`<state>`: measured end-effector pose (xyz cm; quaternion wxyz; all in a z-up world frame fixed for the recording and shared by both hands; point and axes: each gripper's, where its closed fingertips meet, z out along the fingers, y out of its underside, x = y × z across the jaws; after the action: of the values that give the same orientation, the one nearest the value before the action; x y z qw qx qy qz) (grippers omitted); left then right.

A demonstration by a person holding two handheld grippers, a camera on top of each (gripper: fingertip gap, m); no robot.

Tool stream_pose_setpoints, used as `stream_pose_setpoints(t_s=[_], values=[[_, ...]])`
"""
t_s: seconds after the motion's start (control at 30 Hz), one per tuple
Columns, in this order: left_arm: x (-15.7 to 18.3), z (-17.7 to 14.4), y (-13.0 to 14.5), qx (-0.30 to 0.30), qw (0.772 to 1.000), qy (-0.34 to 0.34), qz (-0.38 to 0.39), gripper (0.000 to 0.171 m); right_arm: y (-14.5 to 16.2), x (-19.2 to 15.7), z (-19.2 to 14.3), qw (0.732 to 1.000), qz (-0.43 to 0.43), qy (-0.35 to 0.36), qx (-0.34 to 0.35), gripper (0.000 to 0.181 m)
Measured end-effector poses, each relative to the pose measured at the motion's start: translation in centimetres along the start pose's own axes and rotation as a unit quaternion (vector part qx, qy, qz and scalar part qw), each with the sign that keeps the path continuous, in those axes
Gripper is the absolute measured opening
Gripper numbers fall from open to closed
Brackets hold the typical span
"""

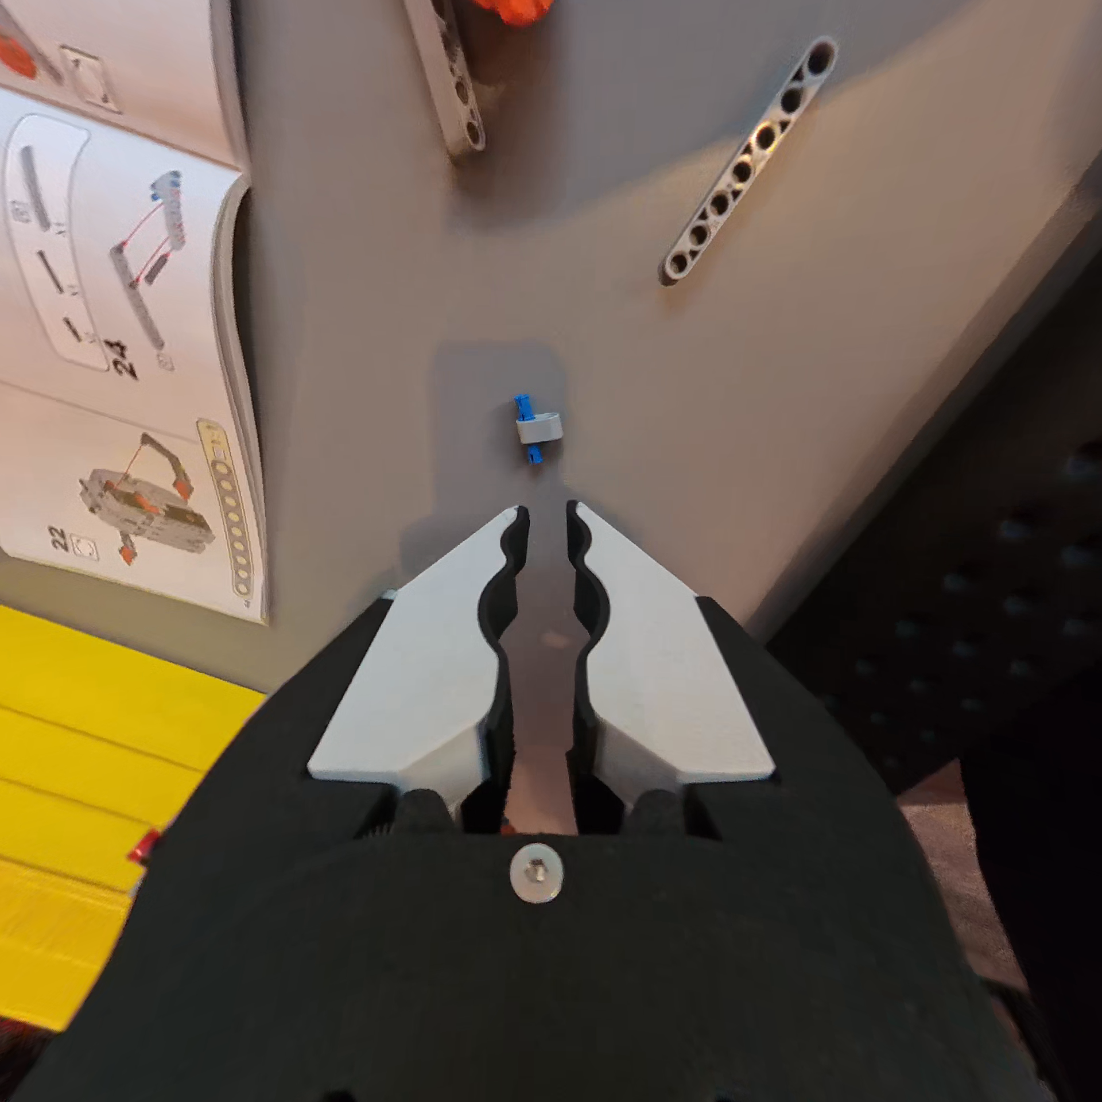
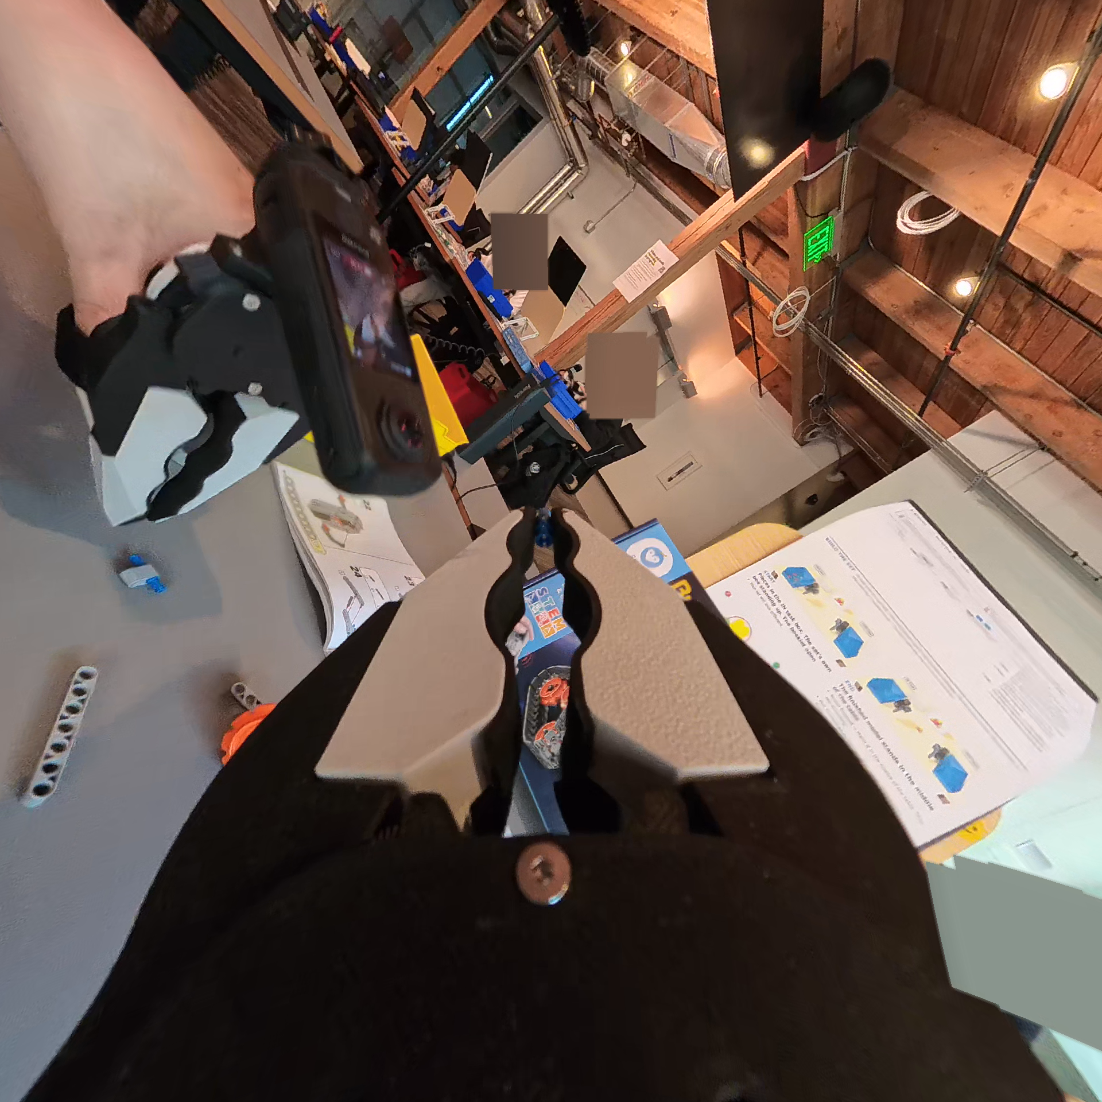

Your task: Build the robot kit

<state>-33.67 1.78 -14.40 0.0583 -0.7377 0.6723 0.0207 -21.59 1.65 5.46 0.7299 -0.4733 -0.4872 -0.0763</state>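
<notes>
My left gripper point(image 1: 547, 510) is open a little and empty, hovering over the grey table point(image 1: 370, 310). Just beyond its tips lies a small grey connector on a blue pin point(image 1: 535, 428); it also shows in the right wrist view point(image 2: 141, 574), below the left gripper point(image 2: 179, 453). My right gripper point(image 2: 541, 525) is raised off the table and shut on a small blue pin point(image 2: 542, 532) at its tips. A long grey beam with holes point(image 1: 752, 161) lies to the far right of the left gripper, and shows in the right wrist view point(image 2: 59, 736).
An open instruction booklet point(image 1: 119, 334) lies at the left, with yellow sheets point(image 1: 77, 793) below it. Another grey beam point(image 1: 453, 83) and an orange part point(image 1: 516, 9) lie at the far end. A blue box point(image 2: 548, 650) and a printed sheet point(image 2: 906, 644) lie at the right. The table edge point(image 1: 930, 381) runs diagonally on the right. About 25 centimeters separates my left fingertips from my right.
</notes>
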Motion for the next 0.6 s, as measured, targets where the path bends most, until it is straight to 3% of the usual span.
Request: stream_pose_setpoints(t_s=[0.07, 0.2, 0.27, 0.3, 0.43, 0.5, 0.6], values=[[0.6, -1.1, 0.0, 0.025, 0.999, 0.011, -0.028, 0.012, 0.4, 0.3, -0.2, 0.999, 0.032, -0.005, 0.016, 0.003], [1.7, -2.7, -0.7, 0.137, 0.985, 0.001, -0.108, 0.015, 2.7, 0.4, 0.0, 0.994, 0.100, -0.024, 0.020, 0.003], [1.3, -2.6, -1.0, 0.185, 0.972, -0.058, -0.133, 0.017, 3.2, 0.4, 0.1, 0.992, 0.118, -0.030, 0.024, 0.003], [1.1, -2.2, -0.8, 0.193, 0.966, -0.093, -0.143, 0.024, 3.1, 0.4, 0.2, 0.991, 0.126, -0.032, 0.031, 0.003], [1.9, -0.5, -0.7, 0.209, 0.950, -0.171, -0.158, 0.019, 3.0, 0.0, 0.7, 0.987, 0.144, -0.053, 0.046, 0.003], [2.1, -0.5, -1.6, 0.248, 0.936, -0.173, -0.178, 0.037, 3.0, -0.1, 0.8, 0.986, 0.144, -0.061, 0.052, 0.003], [2.3, -0.7, -2.5, 0.288, 0.924, -0.155, -0.200, 0.048, 2.4, 1.1, 0.9, 0.983, 0.152, -0.073, 0.072, 0.003]])
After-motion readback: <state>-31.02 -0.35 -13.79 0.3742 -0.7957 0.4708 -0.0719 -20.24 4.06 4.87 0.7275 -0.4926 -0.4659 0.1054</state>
